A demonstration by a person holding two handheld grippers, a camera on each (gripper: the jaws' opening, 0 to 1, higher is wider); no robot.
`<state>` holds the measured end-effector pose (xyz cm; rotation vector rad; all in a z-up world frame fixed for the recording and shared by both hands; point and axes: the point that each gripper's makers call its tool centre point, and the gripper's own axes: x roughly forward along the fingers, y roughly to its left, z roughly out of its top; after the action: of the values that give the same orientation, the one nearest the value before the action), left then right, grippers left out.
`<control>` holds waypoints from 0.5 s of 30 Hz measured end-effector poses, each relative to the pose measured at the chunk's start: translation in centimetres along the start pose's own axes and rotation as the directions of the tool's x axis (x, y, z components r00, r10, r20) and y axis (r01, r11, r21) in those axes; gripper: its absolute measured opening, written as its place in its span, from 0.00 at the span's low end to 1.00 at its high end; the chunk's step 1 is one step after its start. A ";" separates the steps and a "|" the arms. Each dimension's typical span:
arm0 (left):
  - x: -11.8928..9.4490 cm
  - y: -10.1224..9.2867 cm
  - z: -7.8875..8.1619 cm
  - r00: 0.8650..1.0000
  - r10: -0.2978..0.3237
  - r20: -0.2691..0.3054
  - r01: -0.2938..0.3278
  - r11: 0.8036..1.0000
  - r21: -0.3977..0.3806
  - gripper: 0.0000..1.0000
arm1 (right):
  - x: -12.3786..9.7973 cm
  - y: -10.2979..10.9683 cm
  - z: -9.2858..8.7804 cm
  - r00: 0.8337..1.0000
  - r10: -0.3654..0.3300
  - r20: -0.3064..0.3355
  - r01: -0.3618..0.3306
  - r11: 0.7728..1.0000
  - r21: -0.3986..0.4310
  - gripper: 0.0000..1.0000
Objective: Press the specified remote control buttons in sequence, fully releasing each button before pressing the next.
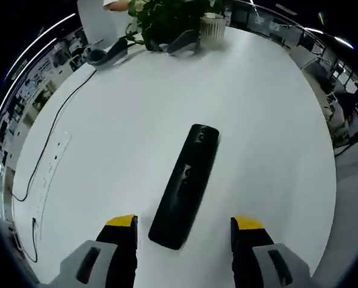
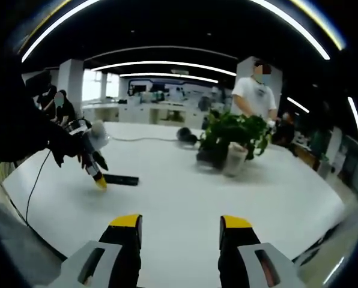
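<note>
A long black remote control (image 1: 185,183) lies flat on the white table (image 1: 257,120), its near end between the yellow-tipped jaws of my left gripper (image 1: 182,225). The jaws stand open on either side of it, not touching. In the right gripper view the remote (image 2: 120,179) is small and far off at the left, with the left gripper (image 2: 98,175) held over its end by a dark-sleeved arm. My right gripper (image 2: 180,223) is open above bare table, well away from the remote.
A potted green plant in a white ribbed pot (image 1: 212,29) stands at the table's far side, with grey objects (image 1: 107,54) beside it. A black cable (image 1: 53,132) and a white power strip (image 1: 50,171) run along the left. A person in a white shirt (image 2: 253,90) stands behind the plant.
</note>
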<state>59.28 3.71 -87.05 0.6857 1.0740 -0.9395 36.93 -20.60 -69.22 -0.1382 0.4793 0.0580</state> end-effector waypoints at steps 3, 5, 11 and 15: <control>0.0 0.1 0.1 1.000 -0.015 -0.005 0.015 1.000 -0.026 0.63 | 0.0 0.0 0.0 1.000 -0.001 -0.002 0.001 1.000 -0.001 0.49; 0.0 -0.1 0.0 1.000 -0.030 -0.009 0.030 0.999 -0.024 0.63 | -0.1 0.0 0.0 1.000 -0.003 0.000 0.003 1.000 0.001 0.49; -0.1 0.1 -0.3 0.998 -0.047 -0.042 0.048 0.998 0.032 0.59 | -0.2 0.0 0.1 1.000 -0.003 0.000 0.003 1.000 0.001 0.49; -0.2 0.4 -0.4 0.996 -0.052 -0.066 0.056 0.997 0.057 0.53 | -0.2 -0.1 0.1 1.000 -0.004 0.003 0.004 1.000 0.003 0.48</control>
<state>59.48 4.28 -87.00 0.7427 1.1307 -1.0039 36.77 -20.64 -68.98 -0.1360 0.4758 0.0533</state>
